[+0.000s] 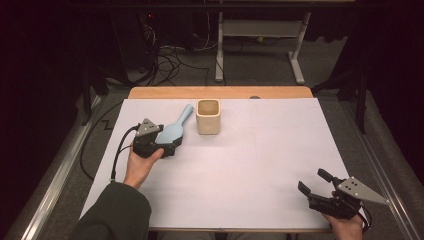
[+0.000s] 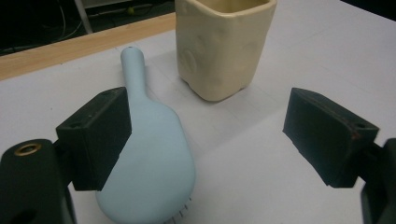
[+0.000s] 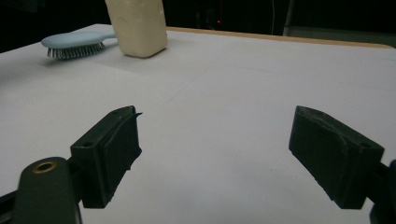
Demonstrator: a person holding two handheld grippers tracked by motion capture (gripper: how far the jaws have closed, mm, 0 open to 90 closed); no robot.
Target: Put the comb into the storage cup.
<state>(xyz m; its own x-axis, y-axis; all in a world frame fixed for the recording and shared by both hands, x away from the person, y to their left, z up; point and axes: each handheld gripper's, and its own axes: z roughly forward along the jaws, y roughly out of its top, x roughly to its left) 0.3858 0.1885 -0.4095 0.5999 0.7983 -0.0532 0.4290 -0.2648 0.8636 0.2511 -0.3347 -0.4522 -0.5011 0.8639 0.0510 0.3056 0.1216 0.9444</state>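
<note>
On the white table top, far left: pale blue hairbrush lying bristles down, handle toward the far edge, just beside the cream cup.
Left gripper over the brush head, jaws wide; left gripper view puts one jaw against the brush, the other well apart, nothing clamped. Right gripper view alone shows the bristles. Right gripper, near right corner, jaws wide, empty.

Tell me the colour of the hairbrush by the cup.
Pale blue. The hairbrush shows best in the left gripper view, lying bristles down.
</note>
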